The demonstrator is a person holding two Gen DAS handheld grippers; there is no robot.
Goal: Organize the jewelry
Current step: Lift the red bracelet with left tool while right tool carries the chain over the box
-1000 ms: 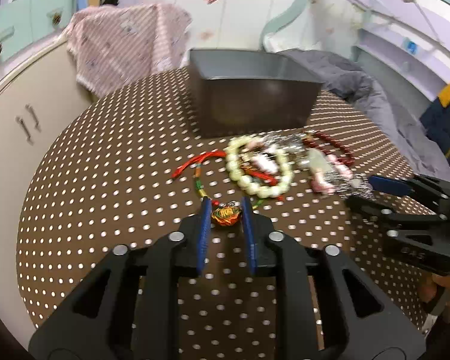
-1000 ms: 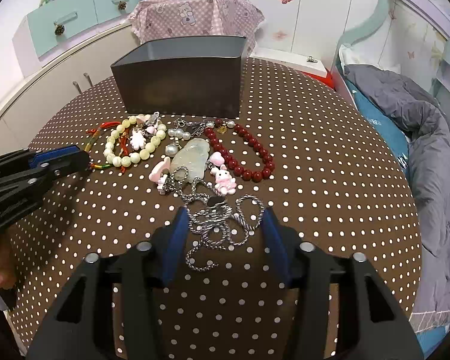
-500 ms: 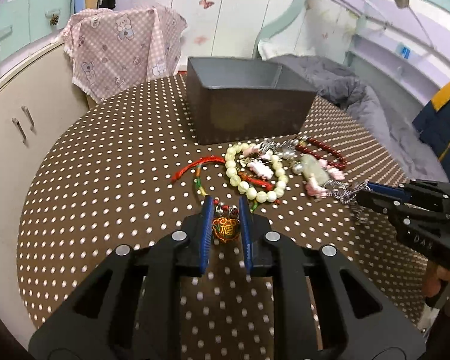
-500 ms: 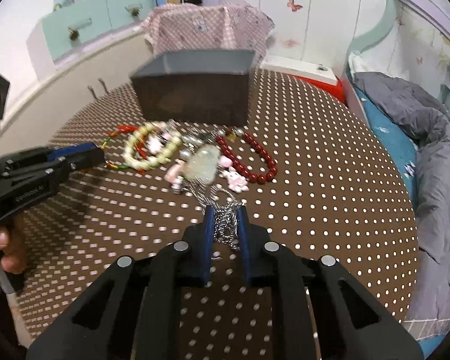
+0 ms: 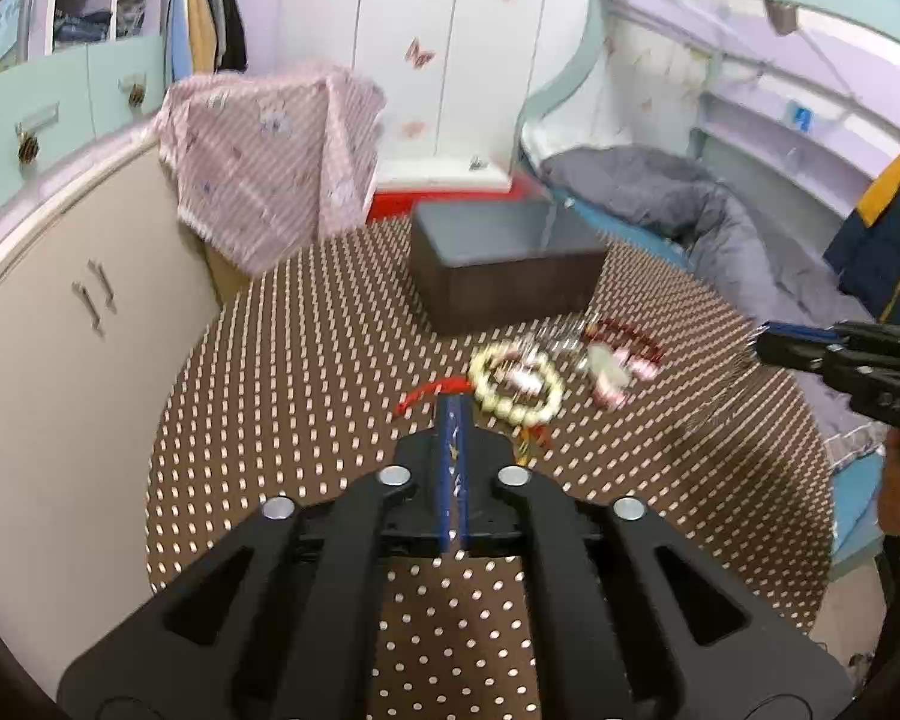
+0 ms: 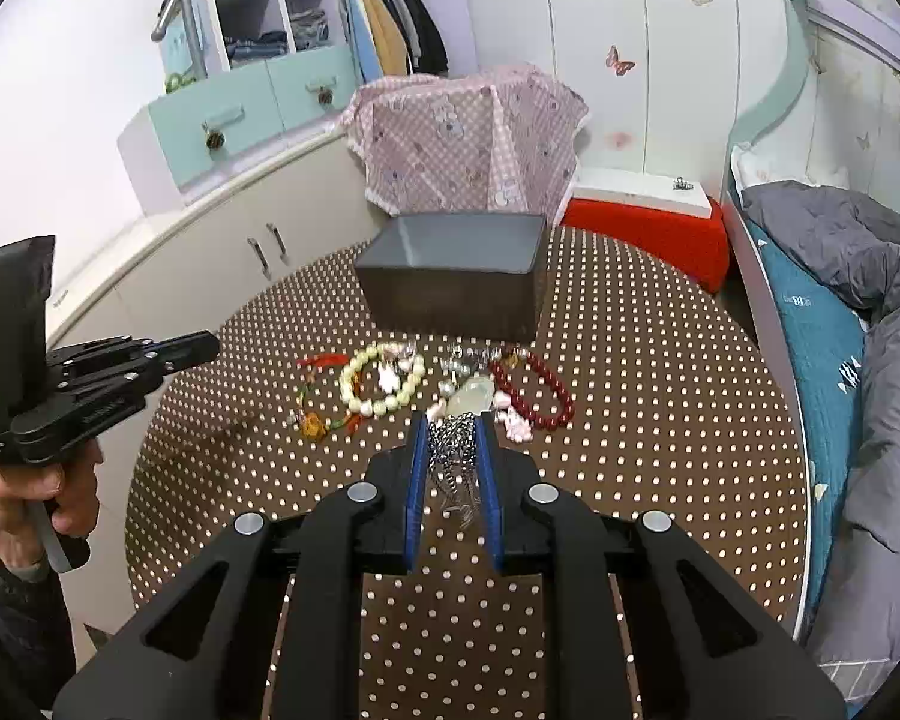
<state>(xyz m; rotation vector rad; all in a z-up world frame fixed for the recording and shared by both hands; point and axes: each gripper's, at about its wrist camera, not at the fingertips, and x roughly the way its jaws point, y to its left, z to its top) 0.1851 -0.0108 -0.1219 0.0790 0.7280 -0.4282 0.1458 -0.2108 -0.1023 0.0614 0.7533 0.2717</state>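
**Pendant slips free as chain lifts before the box**
Left gripper [image 5: 455,420] has risen empty, pads near-touching but parting; its pendant [image 6: 312,425] now lies front-left of the box [image 6: 450,294]. Beads [image 6: 381,381] clutter the table [image 6: 660,420]. Right gripper [image 6: 452,427], raised, stays clamped on the chain [image 6: 453,456].

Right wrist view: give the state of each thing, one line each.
right claw: shut on silver chain
silver chain: gripped, hanging in the claw
left claw: nearly closed, opening, empty
box: upright, open top
orange pendant: lying on table, unheld
cream bracelet: flat on table
red bracelet: flat on table
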